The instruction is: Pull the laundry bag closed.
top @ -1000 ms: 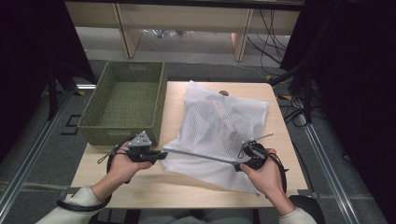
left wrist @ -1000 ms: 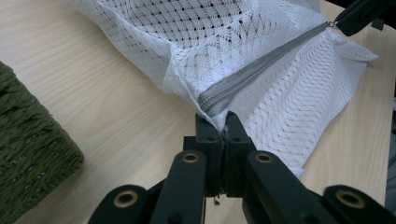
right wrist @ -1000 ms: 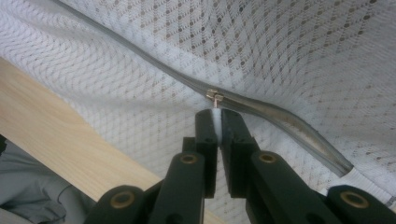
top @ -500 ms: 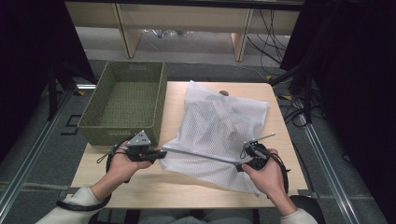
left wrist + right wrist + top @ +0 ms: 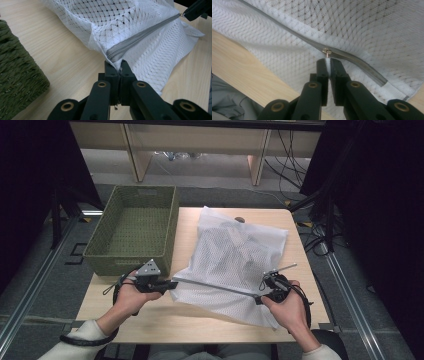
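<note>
The white mesh laundry bag point(image 5: 235, 255) has settled. A second ago its middle stood puffed up, with bright creases and a raised ridge running across the netting. Half a second ago that bulge had already sunk. The fabric now lies flatter and smoother on the pale wooden desk point(image 5: 125, 315), and its folds are shallower. Any other shift is too slight to tell.

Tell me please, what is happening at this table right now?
A person works on a white mesh laundry bag lying on the wooden table with two handheld grippers. The left gripper is shut on the bag's corner at the end of the grey zipper. The right gripper is shut on the zipper pull near the other end. A green woven basket stands at the left.
</note>
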Available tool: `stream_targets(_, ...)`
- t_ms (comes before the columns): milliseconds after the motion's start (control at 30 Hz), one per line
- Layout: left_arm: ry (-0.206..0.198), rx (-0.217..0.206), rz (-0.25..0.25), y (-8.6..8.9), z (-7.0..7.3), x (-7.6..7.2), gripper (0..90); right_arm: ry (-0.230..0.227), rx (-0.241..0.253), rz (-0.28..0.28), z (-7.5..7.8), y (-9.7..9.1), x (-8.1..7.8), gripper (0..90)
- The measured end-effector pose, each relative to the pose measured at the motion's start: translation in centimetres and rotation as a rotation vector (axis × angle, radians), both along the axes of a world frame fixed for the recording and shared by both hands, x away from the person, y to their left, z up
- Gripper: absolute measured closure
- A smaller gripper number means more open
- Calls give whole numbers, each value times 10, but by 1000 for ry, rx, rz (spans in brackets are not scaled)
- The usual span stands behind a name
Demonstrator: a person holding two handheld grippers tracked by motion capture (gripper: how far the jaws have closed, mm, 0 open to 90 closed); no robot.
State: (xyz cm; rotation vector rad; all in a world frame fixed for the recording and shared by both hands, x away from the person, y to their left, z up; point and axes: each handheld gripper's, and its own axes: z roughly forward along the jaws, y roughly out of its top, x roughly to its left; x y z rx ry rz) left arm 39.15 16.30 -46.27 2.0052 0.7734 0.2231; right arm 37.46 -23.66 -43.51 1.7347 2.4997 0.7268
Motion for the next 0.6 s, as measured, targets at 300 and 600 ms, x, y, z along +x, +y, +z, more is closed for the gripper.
stream_targets(300,8,-12,6,1,1,0,880,-5,2,3,0,-4,0,870)
stream_targets(600,6,-12,1,2,1,1,879,-11,12,12,0,-6,-1,871)
